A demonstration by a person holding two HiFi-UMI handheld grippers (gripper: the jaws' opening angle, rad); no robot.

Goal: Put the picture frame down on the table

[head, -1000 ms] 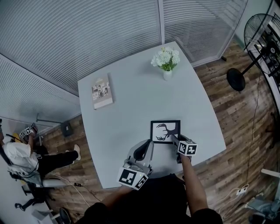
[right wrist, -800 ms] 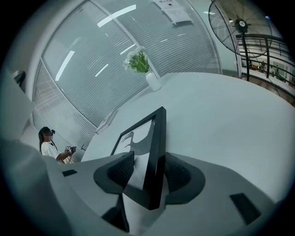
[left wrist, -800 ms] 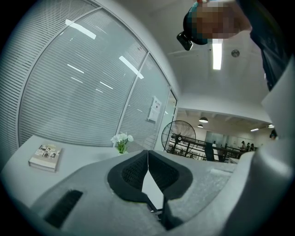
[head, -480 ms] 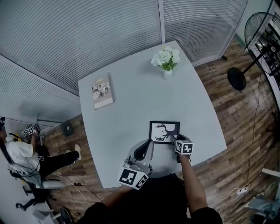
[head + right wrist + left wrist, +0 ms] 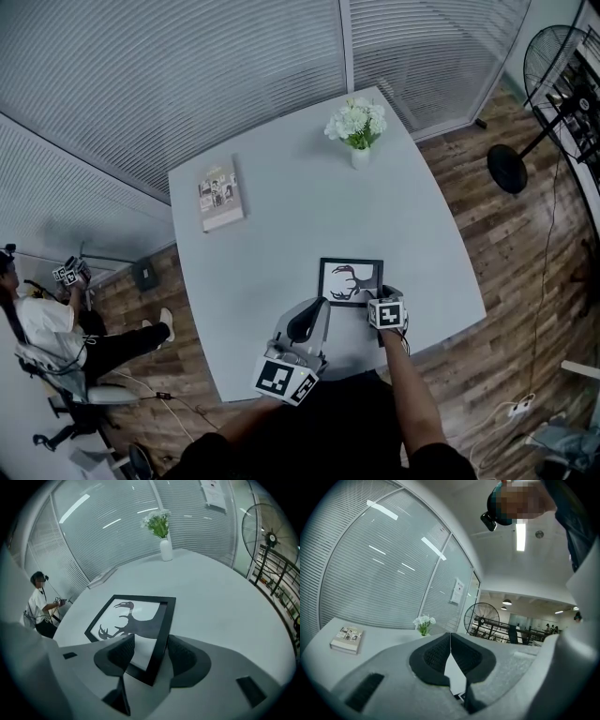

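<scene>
The picture frame point(image 5: 351, 281), black-rimmed with a dark antler print, lies flat on the grey table point(image 5: 281, 206) near its front edge. In the right gripper view the frame point(image 5: 133, 620) has its near corner between the jaws. My right gripper point(image 5: 375, 298) point(image 5: 152, 651) is open, its jaws standing either side of the frame's right rim with a gap showing. My left gripper point(image 5: 319, 307) point(image 5: 450, 641) is shut with nothing in it, held above the table just left of the frame.
A white vase of flowers point(image 5: 356, 127) point(image 5: 161, 527) stands at the table's far side. A book point(image 5: 218, 194) point(image 5: 347, 638) lies at the far left. A standing fan point(image 5: 544, 84) is off to the right, and a seated person point(image 5: 47, 328) is at the left.
My right gripper has drawn back a little toward me and to the left. The frame has shifted slightly left with it. The left gripper has stayed put.
</scene>
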